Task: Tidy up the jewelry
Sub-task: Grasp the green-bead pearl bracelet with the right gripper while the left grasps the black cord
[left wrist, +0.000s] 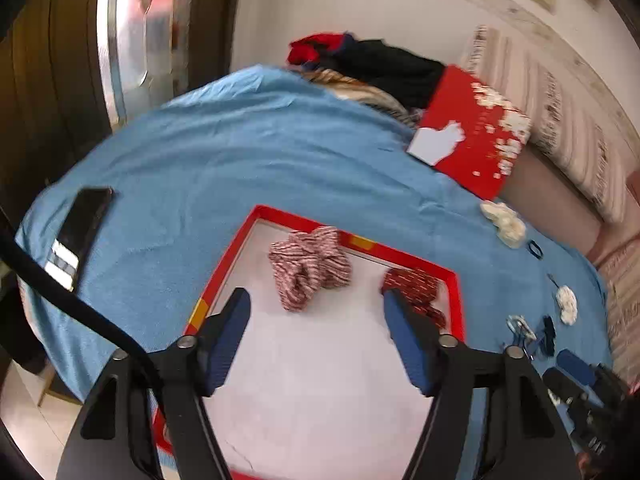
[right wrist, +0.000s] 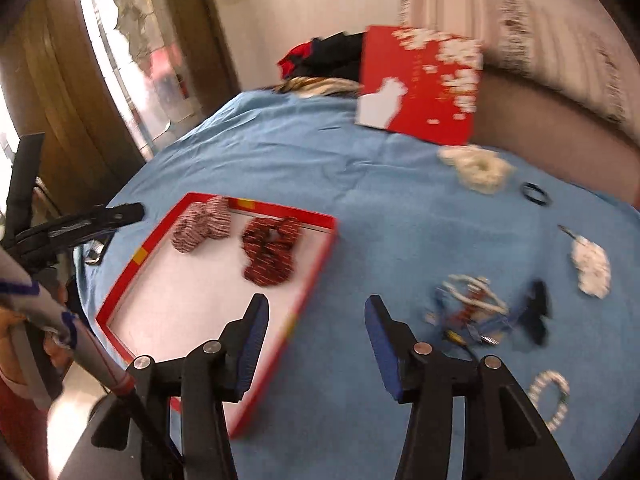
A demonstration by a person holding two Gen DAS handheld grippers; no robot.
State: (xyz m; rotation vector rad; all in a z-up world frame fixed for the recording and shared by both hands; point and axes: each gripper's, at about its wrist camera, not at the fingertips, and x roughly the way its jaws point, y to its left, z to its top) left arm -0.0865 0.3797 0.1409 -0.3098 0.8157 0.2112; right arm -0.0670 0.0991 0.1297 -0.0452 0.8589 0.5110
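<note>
A red-rimmed box tray point(left wrist: 256, 213) point(right wrist: 320, 218) lies on the blue cloth. In it are a red-and-white striped scrunchie point(left wrist: 310, 266) point(right wrist: 202, 226) and a dark red patterned scrunchie point(left wrist: 416, 290) point(right wrist: 270, 250). My left gripper point(left wrist: 316, 312) is open and empty above the tray floor. My right gripper point(right wrist: 316, 316) is open and empty over the tray's right edge. Loose jewelry lies right of the tray: a tangle of clips and chains point(right wrist: 472, 308) point(left wrist: 528, 334), a black clip point(right wrist: 536, 312), a white scrunchie point(right wrist: 476, 170) point(left wrist: 504, 224), a white fluffy piece point(right wrist: 592, 266) point(left wrist: 566, 304), a black band point(right wrist: 535, 194) and a bead bracelet point(right wrist: 550, 398).
The red box lid point(left wrist: 472, 140) point(right wrist: 424, 88) leans at the back. A phone point(left wrist: 80, 232) lies at the left on the blue cloth point(left wrist: 220, 152). Clothes point(left wrist: 380, 64) are piled at the far end. The other gripper shows at each view's edge point(left wrist: 580, 392) point(right wrist: 80, 224).
</note>
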